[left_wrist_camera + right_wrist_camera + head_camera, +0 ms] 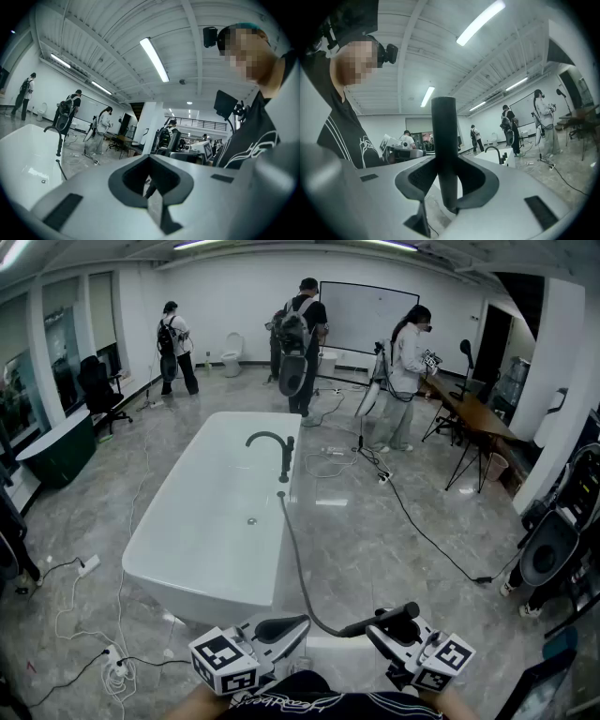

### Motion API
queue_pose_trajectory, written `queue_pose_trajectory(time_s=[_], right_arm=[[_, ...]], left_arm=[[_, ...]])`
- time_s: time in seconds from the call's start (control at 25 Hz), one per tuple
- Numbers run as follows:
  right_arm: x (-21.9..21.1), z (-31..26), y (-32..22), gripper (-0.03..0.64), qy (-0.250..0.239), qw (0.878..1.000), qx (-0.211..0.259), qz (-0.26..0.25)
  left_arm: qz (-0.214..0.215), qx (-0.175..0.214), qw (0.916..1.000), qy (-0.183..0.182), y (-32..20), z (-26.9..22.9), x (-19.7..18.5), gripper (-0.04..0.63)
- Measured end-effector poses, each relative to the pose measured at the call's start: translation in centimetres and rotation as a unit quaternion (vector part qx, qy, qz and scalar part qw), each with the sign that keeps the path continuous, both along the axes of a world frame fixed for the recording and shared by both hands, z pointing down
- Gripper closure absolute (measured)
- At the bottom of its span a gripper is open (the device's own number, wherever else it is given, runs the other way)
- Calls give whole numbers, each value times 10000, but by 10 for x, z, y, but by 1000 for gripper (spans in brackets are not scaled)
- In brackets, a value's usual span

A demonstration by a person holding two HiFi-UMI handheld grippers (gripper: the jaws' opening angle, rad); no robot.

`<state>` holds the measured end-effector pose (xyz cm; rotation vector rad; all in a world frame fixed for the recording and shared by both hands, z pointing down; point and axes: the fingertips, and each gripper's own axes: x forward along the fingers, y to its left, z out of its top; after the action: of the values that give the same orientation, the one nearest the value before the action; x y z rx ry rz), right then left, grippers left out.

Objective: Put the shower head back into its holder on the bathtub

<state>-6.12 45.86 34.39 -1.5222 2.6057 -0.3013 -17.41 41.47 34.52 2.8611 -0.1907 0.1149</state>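
right gripper (446, 190) pinched the black shower head (443, 140) near the tub (192, 585); left gripper (151, 183) was pressed together, empty.

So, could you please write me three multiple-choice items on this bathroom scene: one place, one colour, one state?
1. Where does the black curved tap stand?
A on the rim of the white freestanding bathtub
B on the floor
C on the wooden table

2. What colour is the long shower hose?
A white
B red
C black

3. What is between the jaws of the right gripper?
A nothing
B the black shower head handle
C a white cable

Answers:
1 A, the tap rises from the tub's rim.
2 C, the hose shows black against the pale floor.
3 B, the right gripper view shows the jaws closed on the handle.
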Motion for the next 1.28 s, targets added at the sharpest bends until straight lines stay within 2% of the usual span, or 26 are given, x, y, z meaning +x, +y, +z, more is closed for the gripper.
queue_pose_trajectory(time_s=[0.4,0.72,1.04,1.28], right_arm=[[11,-8,-18,479,-200,9997,77,129],[32,2,-33,479,-605,9976,-35,350],[64,4,-74,479,-763,9958,-101,496],[93,-6,-135,479,-1012,9936,-138,483]], left_arm=[[89,46,9999,-81,-21,-1,15,592],[851,142,9960,-236,-19,16,44,591],[1099,-71,9931,-391,-68,37,87,591],[997,-198,9931,-590,-134,55,105,591]])
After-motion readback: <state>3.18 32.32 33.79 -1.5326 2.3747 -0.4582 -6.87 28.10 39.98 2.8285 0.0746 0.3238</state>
